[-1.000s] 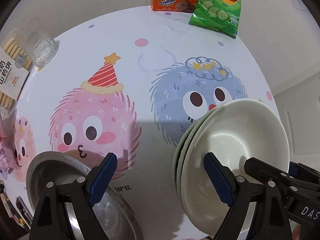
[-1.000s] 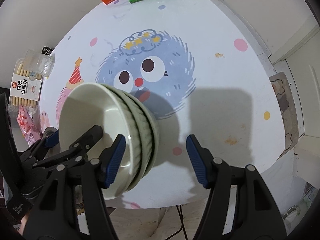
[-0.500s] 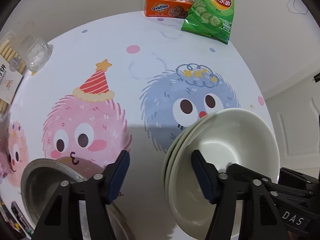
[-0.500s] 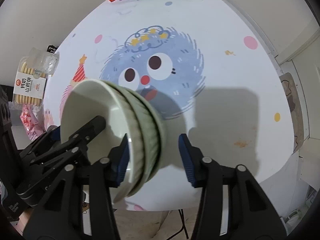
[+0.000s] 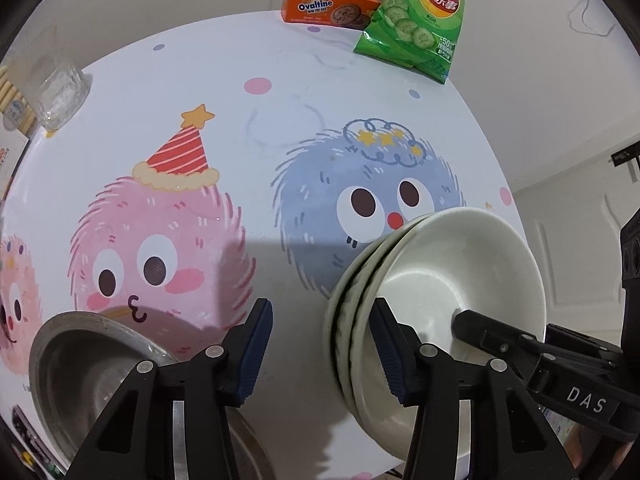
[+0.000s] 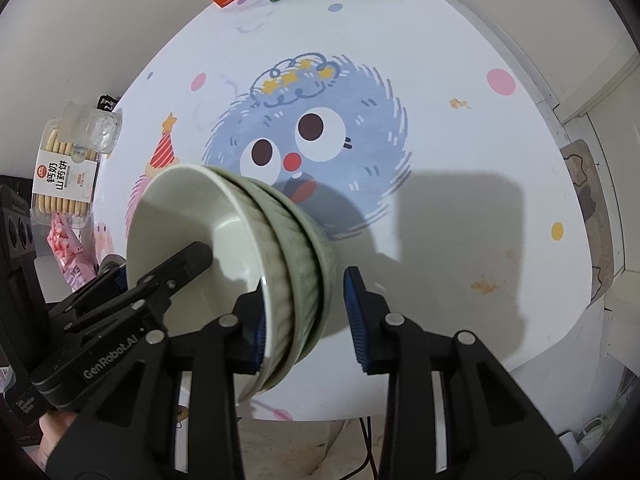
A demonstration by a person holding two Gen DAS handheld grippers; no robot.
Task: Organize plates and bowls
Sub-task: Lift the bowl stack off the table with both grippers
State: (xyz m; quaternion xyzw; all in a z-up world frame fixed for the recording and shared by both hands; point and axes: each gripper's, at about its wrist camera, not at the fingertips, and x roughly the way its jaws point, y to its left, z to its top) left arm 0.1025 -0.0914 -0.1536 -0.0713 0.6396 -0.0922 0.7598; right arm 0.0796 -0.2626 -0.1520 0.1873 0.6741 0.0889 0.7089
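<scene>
Round white table (image 5: 280, 64) with a glossy printed top: a blue fuzzy cartoon face (image 5: 368, 200) near the middle, a pink fuzzy face with a striped party hat (image 5: 156, 248) beside it, scattered pastel dots. Plain white wall behind the table; in the right wrist view a white door frame and a floor mat (image 6: 588, 192) show past the table's edge. Far from the blue face, at the table's back rim, an orange Ovaltine box (image 5: 332, 6) lies touching a green Lay's bag (image 5: 420, 20). A clear, faceted glass (image 5: 60, 88) stands beyond the pink face, next to a tray of round biscuits (image 6: 68, 168). A dull steel bowl (image 5: 92, 364) sits just below the pink face, at the near rim. Stack of three nested bowls (image 6: 248, 264), pale green glazed ceramic, smooth inside, faintly ribbed outside, is tipped on edge just in front of the blue face; openings face the left side, bases toward the right, stack axis roughly level. Right gripper (image 6: 306, 316) straddles the stack's rim edges, blue ribbed pads wide enough to span all three; whether they press cannot be told. Left gripper (image 5: 320, 352) is parted, one finger (image 5: 388, 352) against the inner bowl's rim, the other beside it in open air.
</scene>
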